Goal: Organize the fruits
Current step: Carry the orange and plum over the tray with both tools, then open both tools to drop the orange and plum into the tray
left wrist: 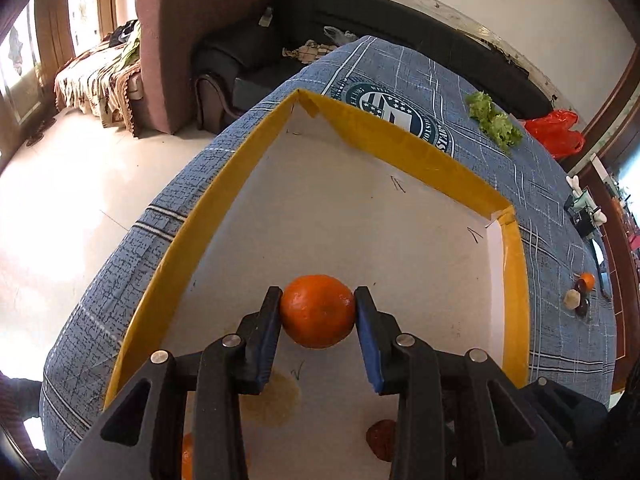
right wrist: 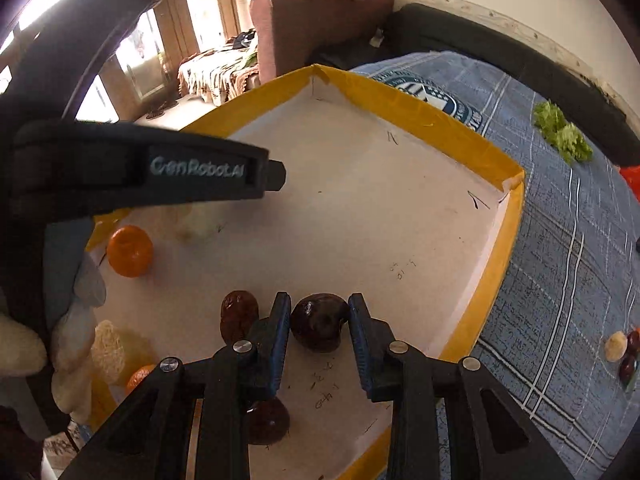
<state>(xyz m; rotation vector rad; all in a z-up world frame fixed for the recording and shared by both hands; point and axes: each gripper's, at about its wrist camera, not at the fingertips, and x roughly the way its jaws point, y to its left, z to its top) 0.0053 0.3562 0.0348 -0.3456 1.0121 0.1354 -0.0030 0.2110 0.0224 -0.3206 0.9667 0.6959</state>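
Note:
A shallow white tray with yellow-taped walls (left wrist: 400, 140) lies on a blue checked cloth. My left gripper (left wrist: 317, 310) is shut on an orange tangerine (left wrist: 318, 312) and holds it above the tray floor. In the right wrist view the tray (right wrist: 420, 112) shows again. My right gripper (right wrist: 319, 316) is shut on a dark red fruit (right wrist: 318, 322) low over the tray. The left gripper's body (right wrist: 160, 168) reaches in from the left with the tangerine (right wrist: 130, 251) below it. Two more dark red fruits (right wrist: 239, 314) (right wrist: 267, 420) lie near my right gripper.
Loose fruits (left wrist: 580, 294) lie on the cloth at the far right, also in the right wrist view (right wrist: 622, 350). A lettuce leaf (left wrist: 494, 120) and a red bag (left wrist: 554, 132) lie at the far edge. Sofas stand beyond the table. A pale fruit (right wrist: 108, 346) sits at the tray's left.

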